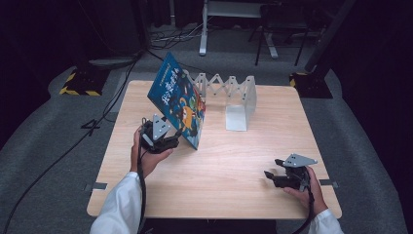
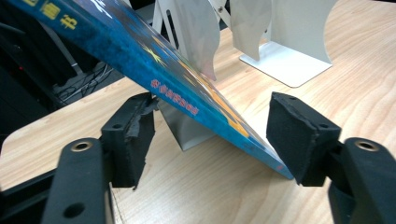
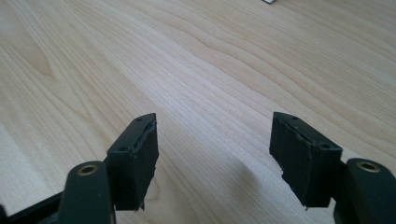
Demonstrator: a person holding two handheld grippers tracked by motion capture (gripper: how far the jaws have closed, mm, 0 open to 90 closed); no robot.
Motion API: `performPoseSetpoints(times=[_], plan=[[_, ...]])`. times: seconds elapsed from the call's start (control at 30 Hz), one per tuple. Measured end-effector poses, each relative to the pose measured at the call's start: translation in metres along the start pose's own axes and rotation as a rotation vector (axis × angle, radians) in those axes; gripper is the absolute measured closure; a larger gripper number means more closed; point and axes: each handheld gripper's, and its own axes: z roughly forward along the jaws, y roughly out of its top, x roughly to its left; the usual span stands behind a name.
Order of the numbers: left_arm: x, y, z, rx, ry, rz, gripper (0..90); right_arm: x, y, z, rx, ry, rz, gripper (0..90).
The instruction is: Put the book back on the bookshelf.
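Observation:
A blue picture book [image 1: 178, 100] stands tilted on the wooden table [image 1: 219, 175], its lower edge on the wood and its upper part leaning back toward the left end of a white metal extendable bookend [image 1: 238, 97]. My left gripper [image 1: 178, 139] is at the book's near lower edge. In the left gripper view the book [image 2: 187, 79] runs slantwise between the jaws of the left gripper [image 2: 210, 126], which stand wide and do not clamp it. My right gripper [image 1: 272, 168] rests low at the table's front right, and in its own view the right gripper [image 3: 212, 140] is open over bare wood.
The bookend's plates [image 2: 289, 42] stand at the back middle of the table, one plate just behind the book. Cables and black stands lie on the grey floor beyond the table's far edge.

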Motion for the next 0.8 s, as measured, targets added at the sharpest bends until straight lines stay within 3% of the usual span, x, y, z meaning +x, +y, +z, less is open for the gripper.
performPoseSetpoints(times=[0.17, 0.43, 0.57, 0.67, 0.7, 0.77, 0.8], plan=[[-0.003, -0.004, -0.005, 0.024, -0.023, 0.012, 28.7, 0.003, 0.003, -0.004, -0.003, 0.004, -0.016, 32.8], [-0.009, -0.016, -0.014, 0.099, -0.061, 0.082, 23.5, 0.004, 0.006, -0.009, 0.003, -0.02, -0.027, 32.4], [-0.011, -0.021, -0.019, 0.108, -0.077, 0.101, 22.2, 0.005, 0.007, -0.011, 0.003, -0.026, -0.027, 32.1], [-0.013, -0.026, -0.022, 0.142, -0.1, 0.129, 20.3, 0.008, 0.009, -0.012, 0.016, -0.029, -0.045, 31.1], [-0.015, -0.028, -0.023, 0.15, -0.13, 0.141, 20.1, 0.009, 0.01, -0.011, 0.017, -0.028, -0.051, 30.4], [-0.016, -0.031, -0.025, 0.157, -0.15, 0.169, 20.1, 0.011, 0.01, -0.011, 0.027, -0.032, -0.066, 29.8], [-0.017, -0.033, -0.026, 0.157, -0.156, 0.165, 20.0, 0.011, 0.01, -0.011, 0.033, -0.033, -0.066, 29.7]])
